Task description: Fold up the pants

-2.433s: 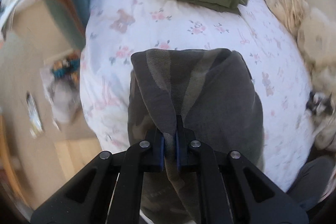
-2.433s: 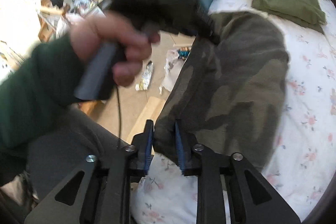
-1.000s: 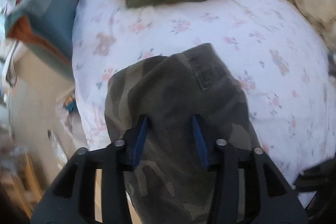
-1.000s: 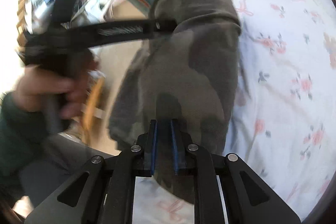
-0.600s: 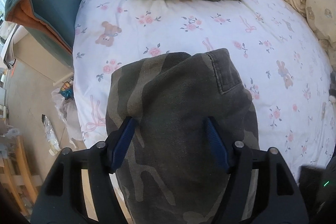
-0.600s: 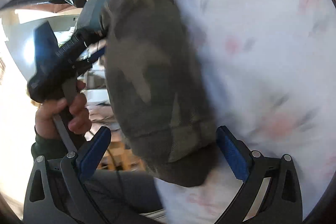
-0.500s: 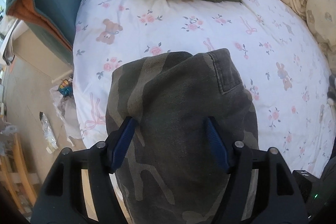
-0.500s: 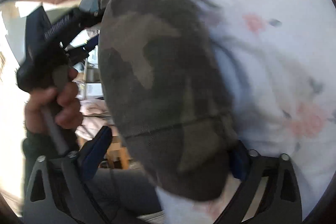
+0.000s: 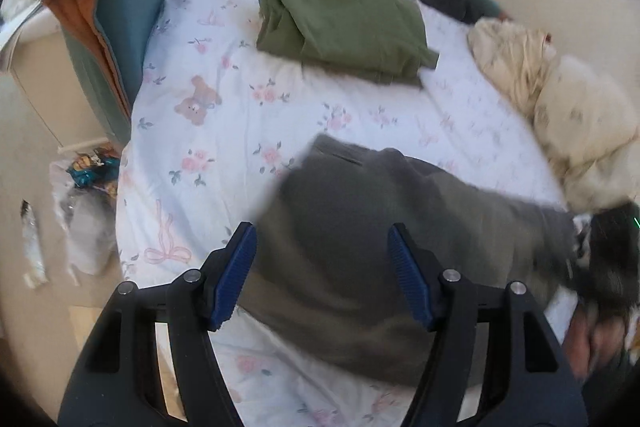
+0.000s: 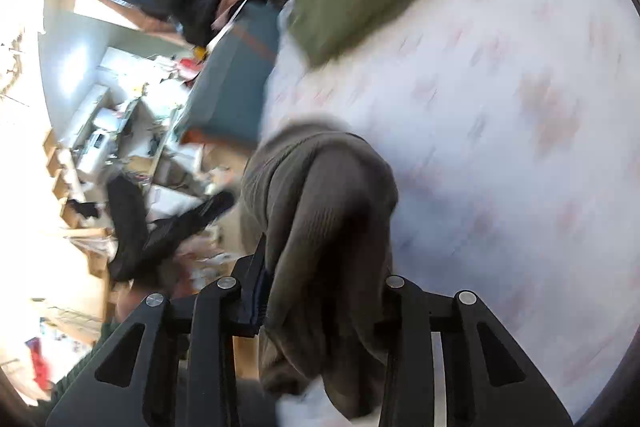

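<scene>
Two grippers work one pair of camouflage pants (image 9: 400,235), which lies folded on the flowered bedsheet (image 9: 224,99), on the near side of the folded green garment (image 9: 340,23) and well apart from it. In the left wrist view the bundle's long axis slants from the waistband end, nearer the green garment, out to the right, where the right hand (image 9: 592,339) shows at the edge.

The left gripper (image 9: 322,271) hovers over the middle of the pants with its jaws standing wide; they are easing slightly inward, and the blue pads (image 9: 236,271) straddle the cloth without pressing it. The right gripper (image 10: 320,291) is closing with a hanging fold of the pants (image 10: 332,227) between its jaws; blur hides the right-hand pad, so it probably grips, though I cannot be sure. That hand is the nearer one for the next fold.

Half a second earlier the pants pointed straight away from the left gripper; now they are swung crosswise, and the right jaws have narrowed.
</scene>
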Motion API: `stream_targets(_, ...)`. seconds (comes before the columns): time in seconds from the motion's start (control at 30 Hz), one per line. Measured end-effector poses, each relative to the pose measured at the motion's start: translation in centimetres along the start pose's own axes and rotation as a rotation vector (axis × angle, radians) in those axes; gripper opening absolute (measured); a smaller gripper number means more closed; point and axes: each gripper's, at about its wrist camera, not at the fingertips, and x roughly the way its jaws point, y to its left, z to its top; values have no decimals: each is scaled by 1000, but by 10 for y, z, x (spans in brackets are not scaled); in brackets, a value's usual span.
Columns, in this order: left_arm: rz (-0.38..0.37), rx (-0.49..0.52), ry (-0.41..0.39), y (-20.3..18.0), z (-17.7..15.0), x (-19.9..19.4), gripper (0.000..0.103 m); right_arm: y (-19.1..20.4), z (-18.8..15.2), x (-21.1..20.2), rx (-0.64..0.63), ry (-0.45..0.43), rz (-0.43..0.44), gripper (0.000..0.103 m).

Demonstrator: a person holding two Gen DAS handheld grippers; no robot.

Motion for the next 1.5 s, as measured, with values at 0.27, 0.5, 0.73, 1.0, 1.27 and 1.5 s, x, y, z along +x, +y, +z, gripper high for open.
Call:
stream_targets(0.27, -52, -65, 96, 3, -6, 29, 82, -92, 72, 10, 102, 97, -164, 36)
stream_targets(0.5, -166, 76, 200, -20, -13, 71, 82, -114, 56, -15, 221, 36, -44, 93)
stream_targets(0.73, -343, 38, 175, -36, 5, 65, 82, -134, 27, -5, 263, 57, -52, 94)
stream_targets(1.0, -308, 11, 122, -41, 14, 66, 55, -146, 20, -2, 303, 56, -37, 94)
stream_targets(1.27, -343, -31, 72, -25, 20, 47, 54, -92, 9, -63, 220, -74, -132, 81)
stream_targets(1.5, -227, 64, 99, -42, 18, 63, 10, -96, -13, -9, 207, 98, -187, 15)
